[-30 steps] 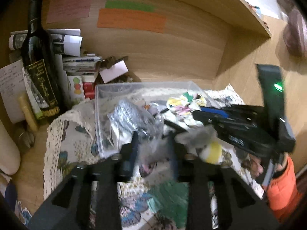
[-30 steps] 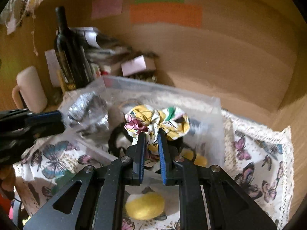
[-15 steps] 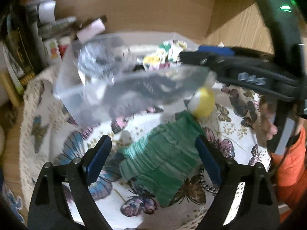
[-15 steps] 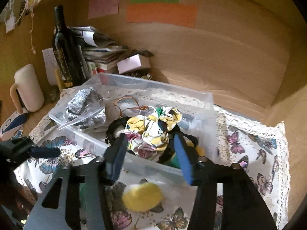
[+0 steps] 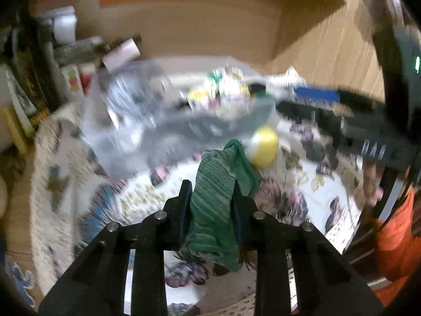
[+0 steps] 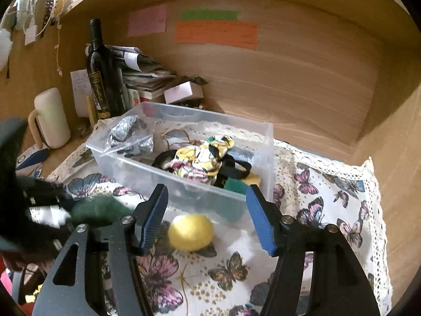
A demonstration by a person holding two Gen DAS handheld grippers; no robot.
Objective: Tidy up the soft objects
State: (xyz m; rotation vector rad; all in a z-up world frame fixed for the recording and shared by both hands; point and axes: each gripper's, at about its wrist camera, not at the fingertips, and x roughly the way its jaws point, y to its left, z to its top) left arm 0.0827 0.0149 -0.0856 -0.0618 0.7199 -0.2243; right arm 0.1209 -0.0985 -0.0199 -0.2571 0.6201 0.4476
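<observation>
the wooden worktop (image 6: 302, 100) carries a white lace-edged cloth (image 6: 342, 205) printed with butterflies. on the cloth stands a clear plastic bin (image 6: 200, 189), rectangular with thin glossy walls. inside it lie a crumpled floral fabric scrunchie (image 6: 202, 158), a crinkly clear bag of silvery stuff (image 6: 129, 137) slumped over the left rim, and dark bands. behind the bin a dark glass wine bottle (image 6: 101, 71) stands upright, with a cream handled mug (image 6: 50, 118) to its left. the right tool (image 6: 208, 218) is spread wide with ribbed blue pads, holding nothing. just below it a round fuzzy yellow pom-pom (image 6: 190, 231) rests on the cloth, in front of the bin. the left tool (image 5: 210, 210) is pinched narrow on a ribbed green knit sock (image 5: 215, 202), lifted above the cloth near the pom-pom.
</observation>
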